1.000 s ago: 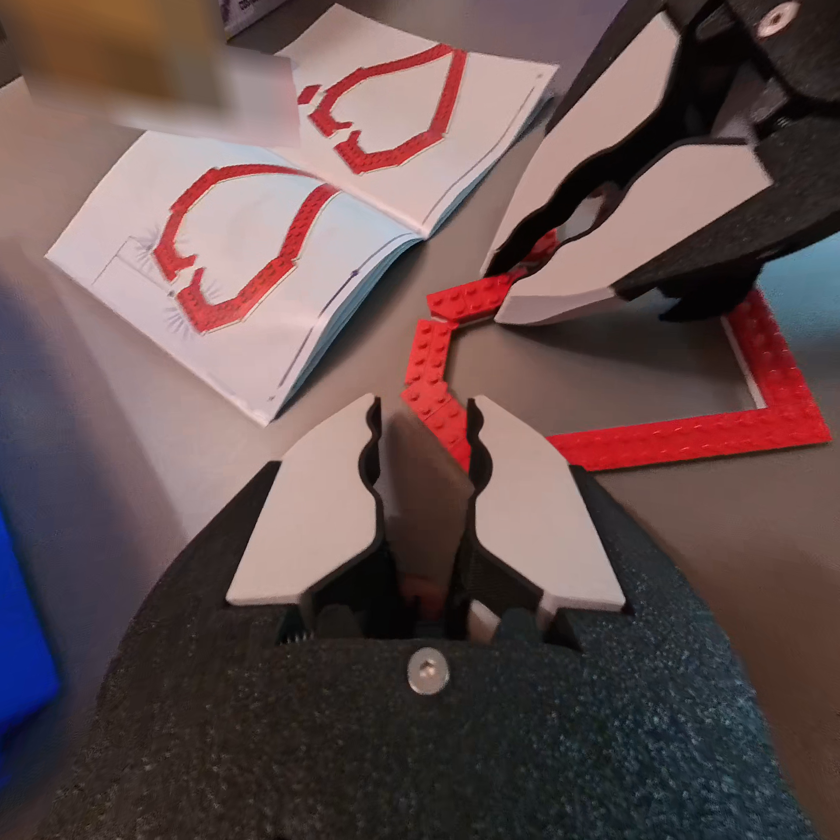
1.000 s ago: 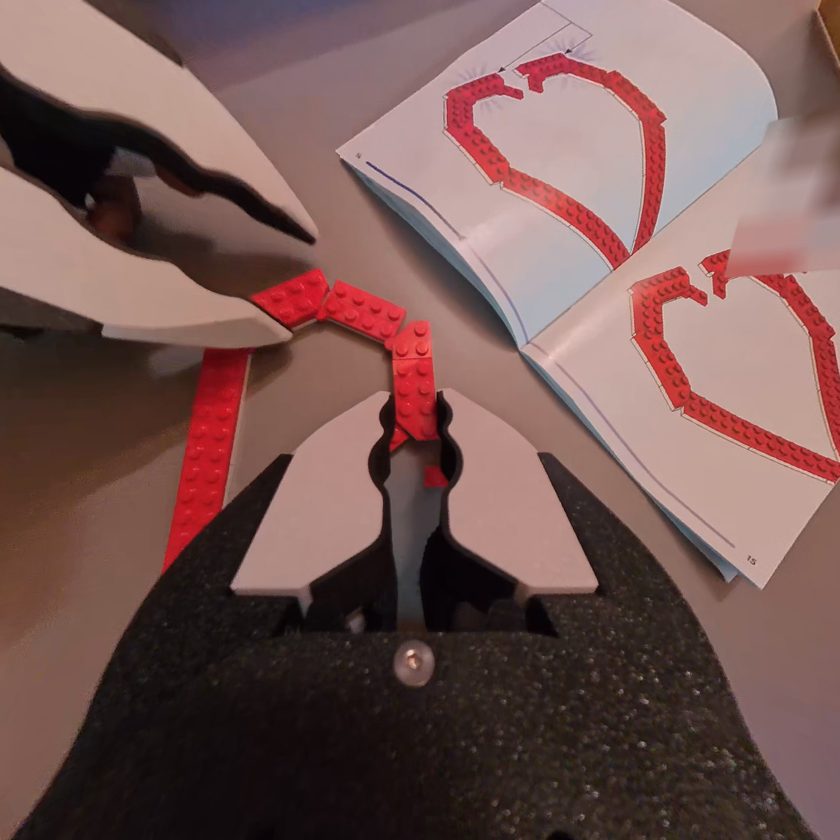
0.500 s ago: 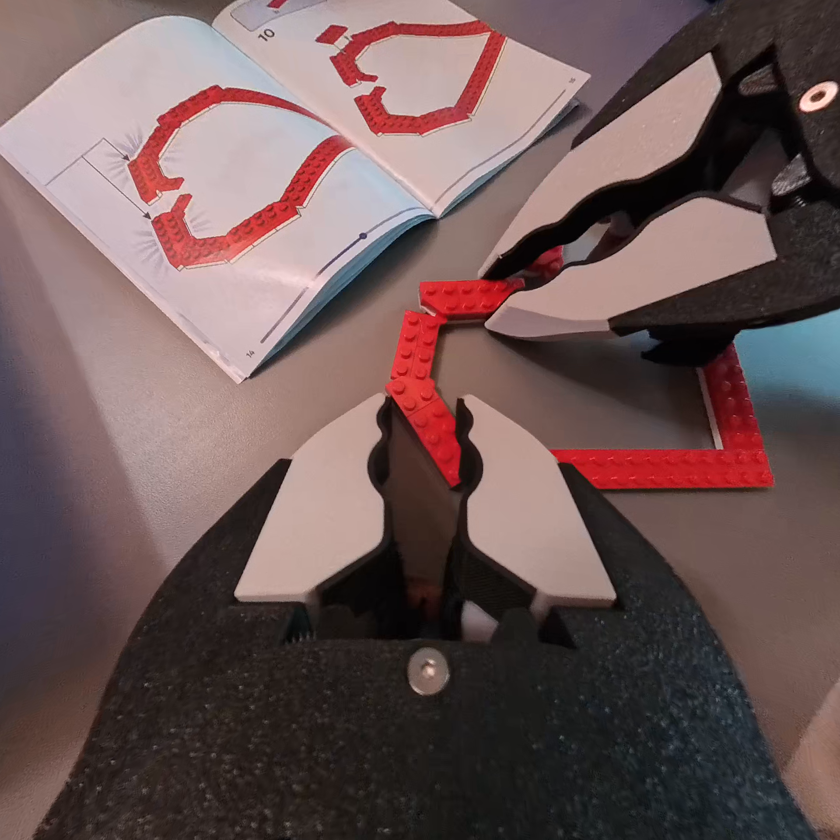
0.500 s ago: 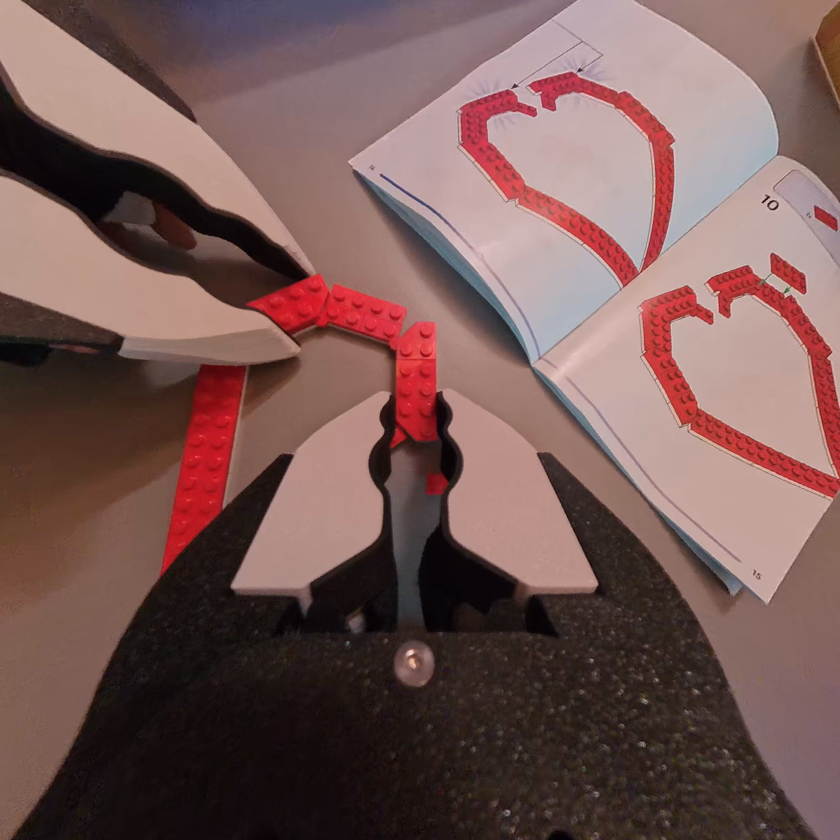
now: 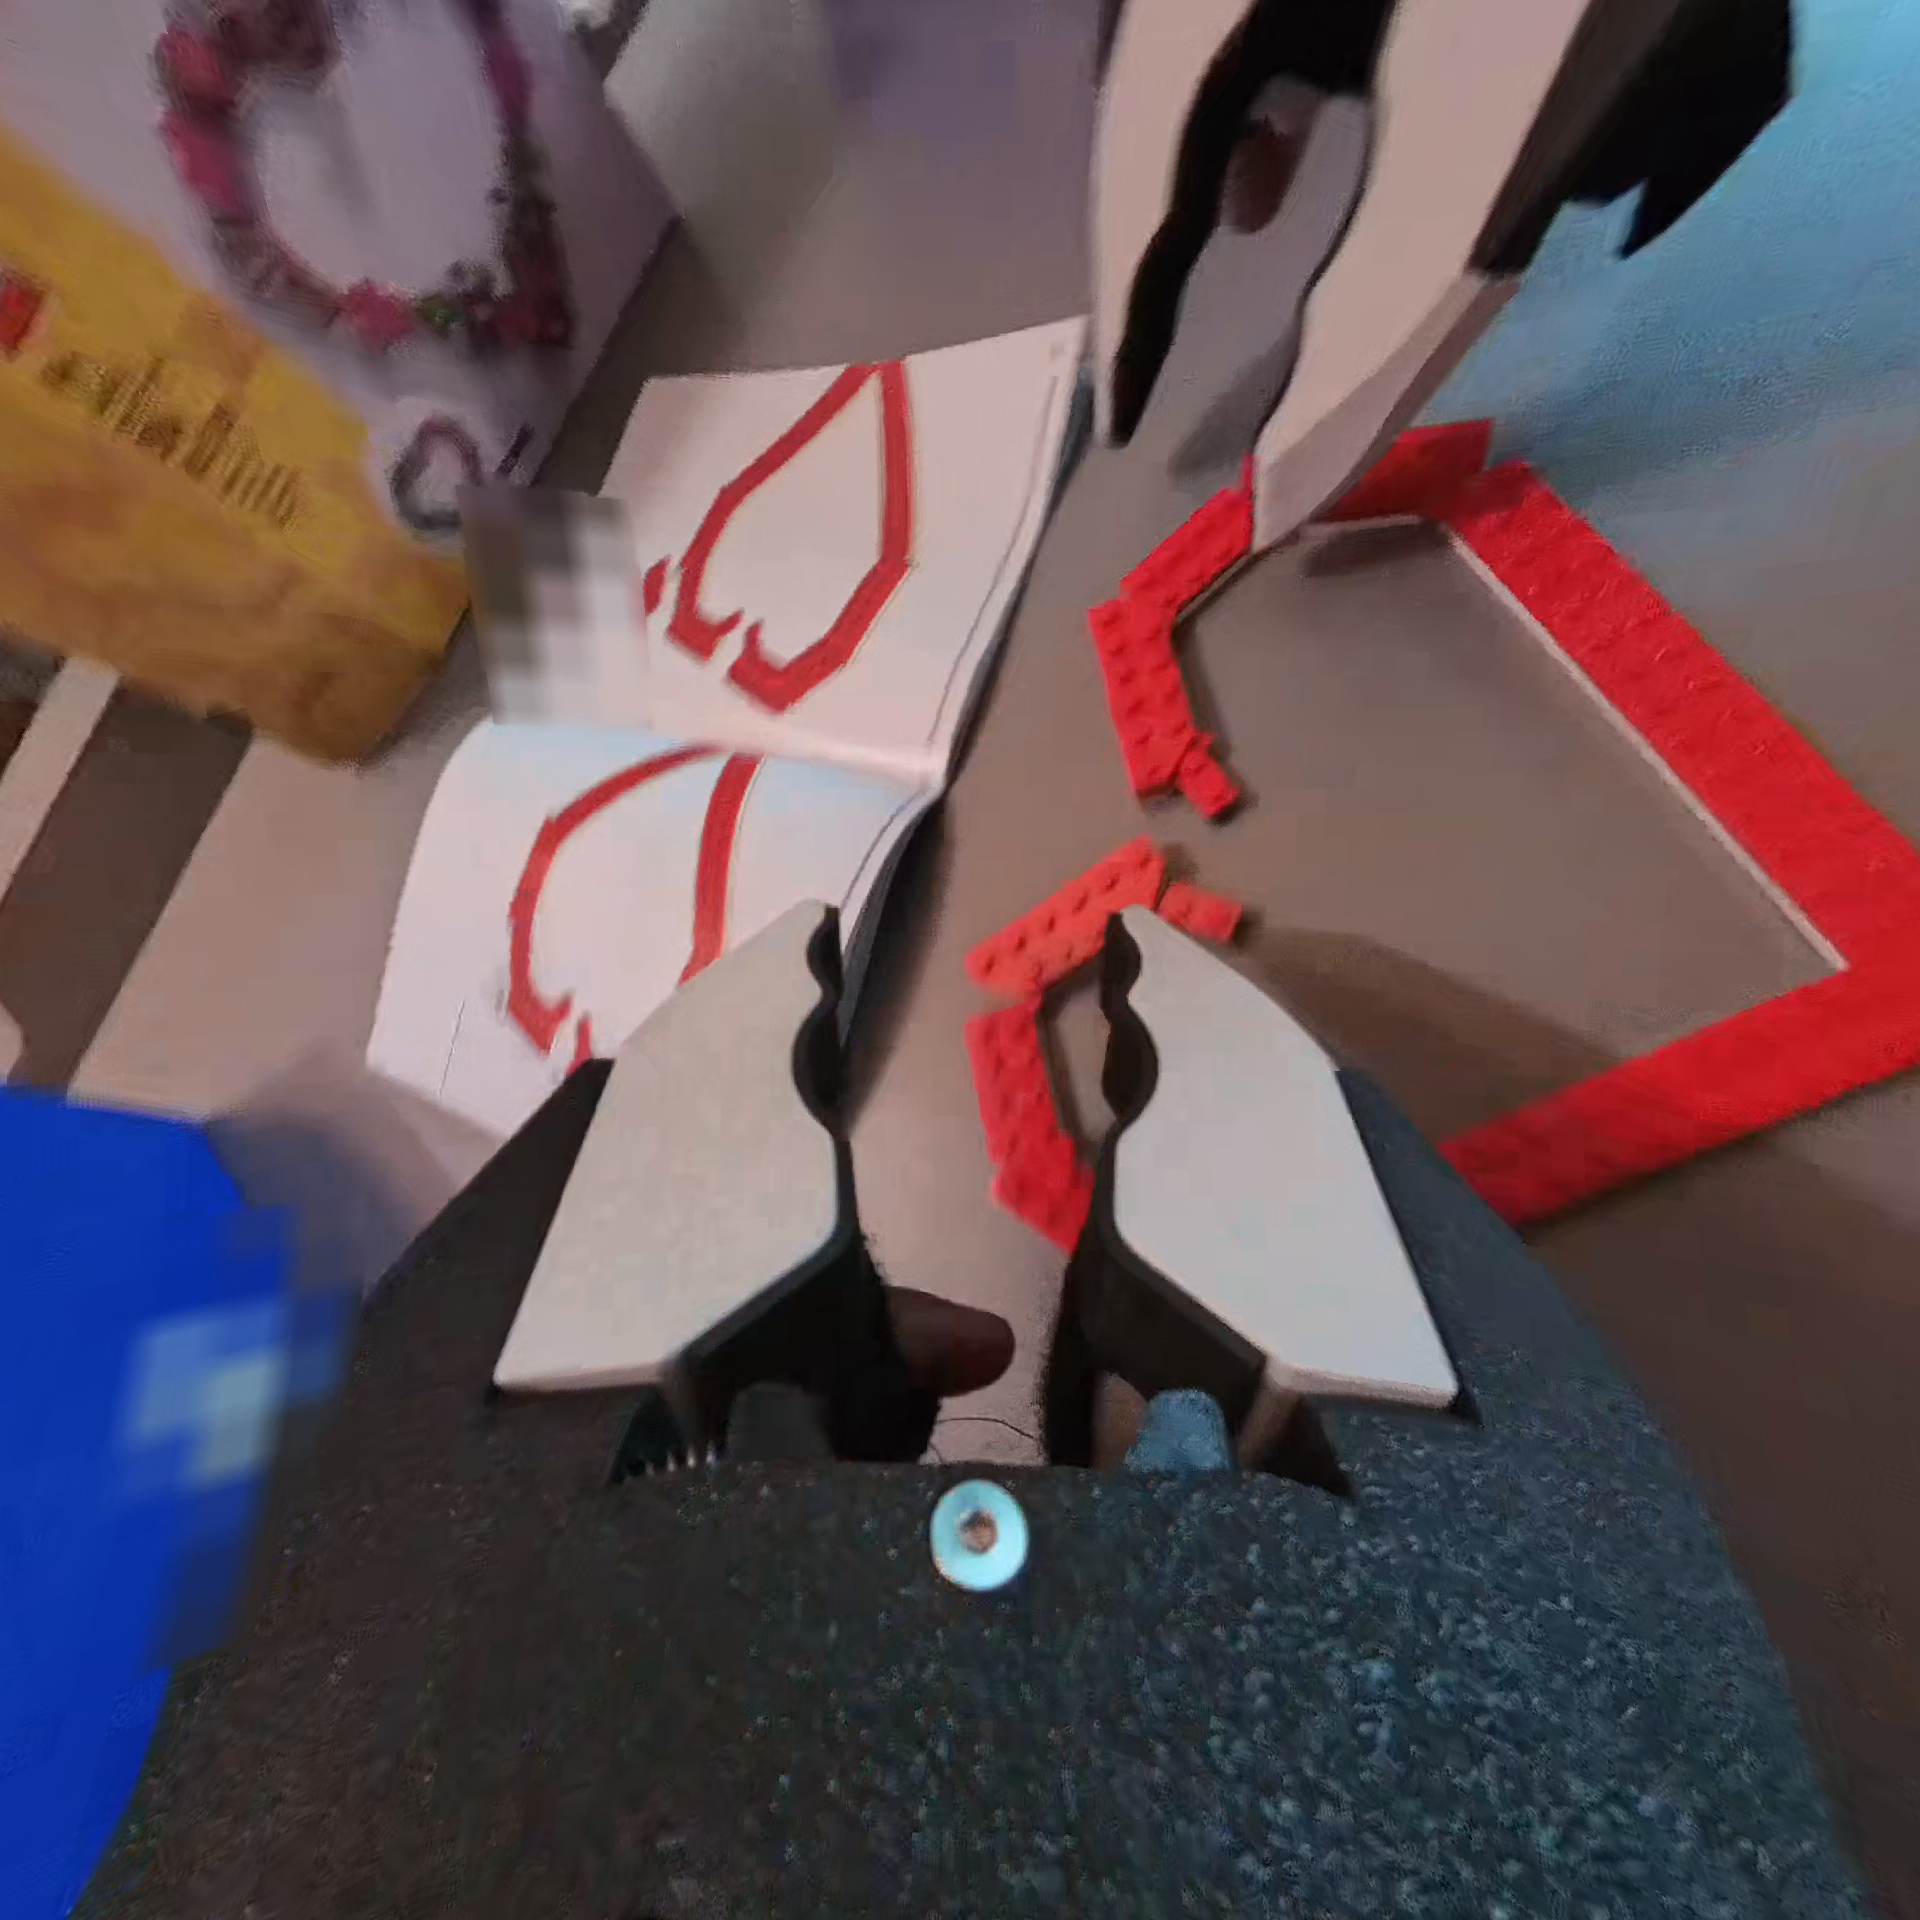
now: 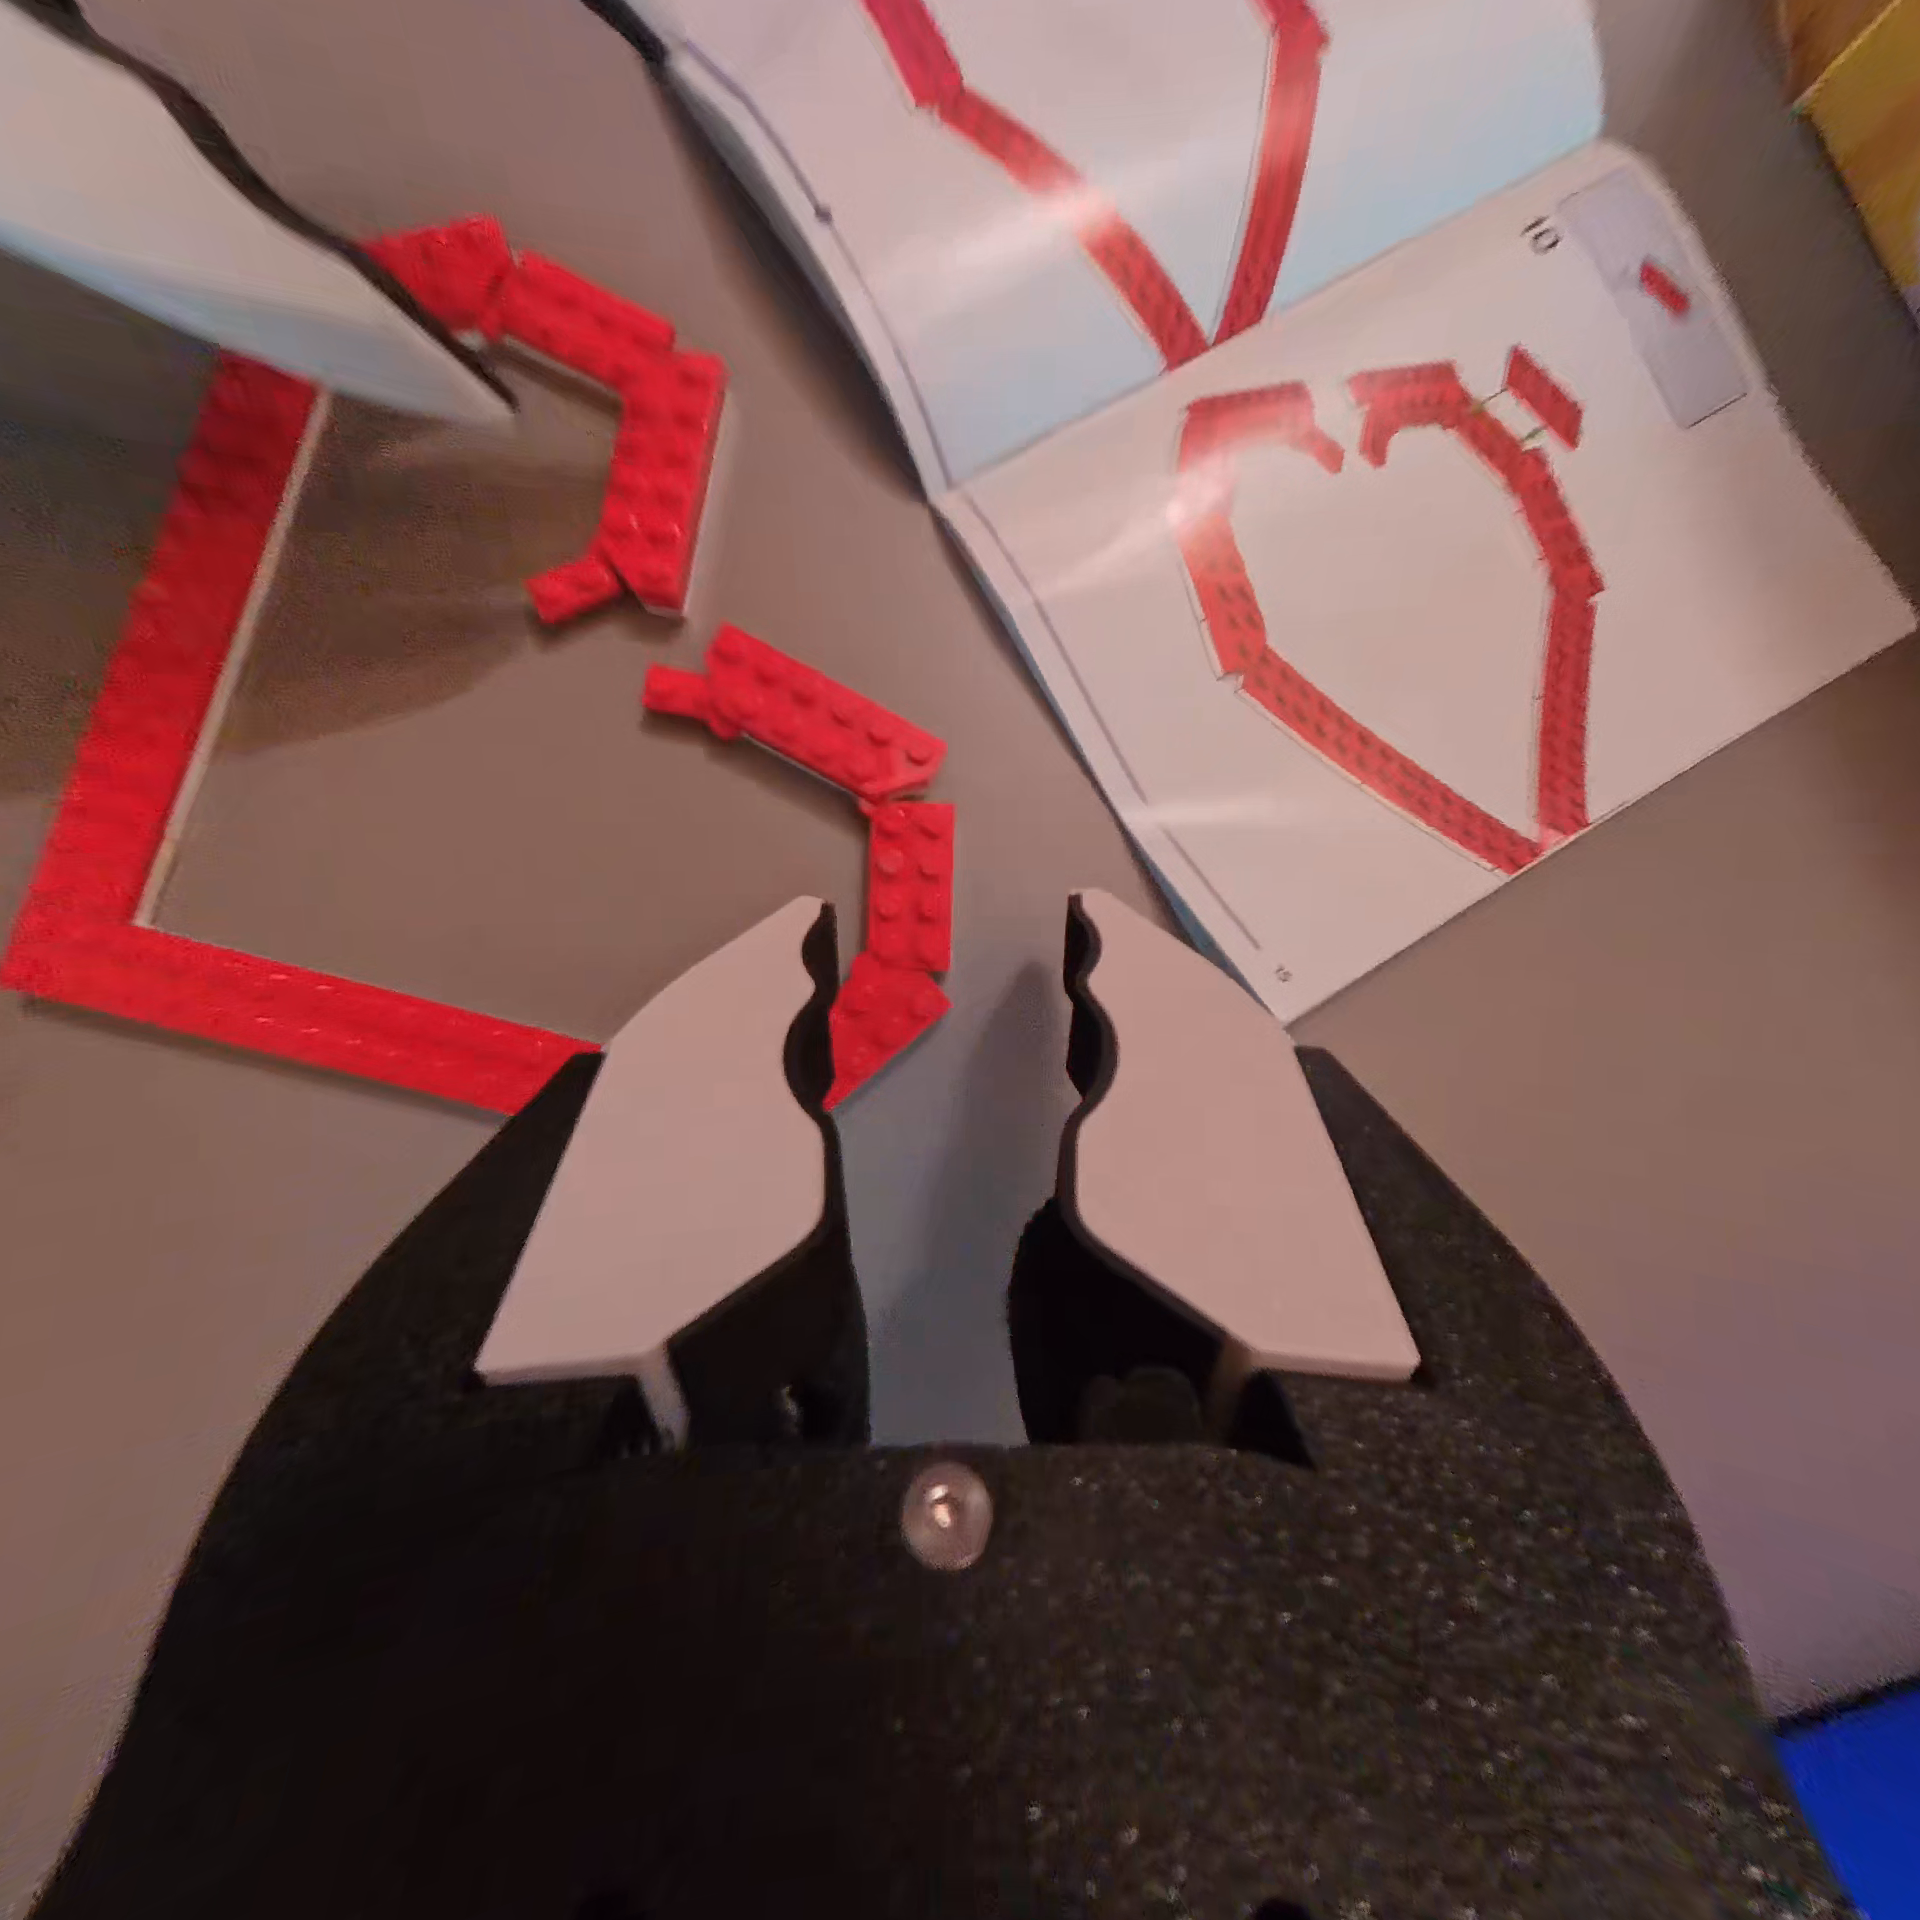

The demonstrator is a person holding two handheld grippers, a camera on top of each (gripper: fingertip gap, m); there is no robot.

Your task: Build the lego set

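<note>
Flat red heart-shaped lego plate outline (image 6: 156,748) on grey counter (image 6: 416,1247), top lobes unjoined; left gripper (image 5: 971,961) and right gripper (image 6: 945,925), jaws spread, empty; next: bridge the gap per open instruction booklet (image 6: 1403,644).

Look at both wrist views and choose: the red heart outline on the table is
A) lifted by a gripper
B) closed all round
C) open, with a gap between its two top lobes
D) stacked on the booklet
C: the red heart outline lies flat beside the open booklet, with bare table between the two hooked lobe ends.
</note>
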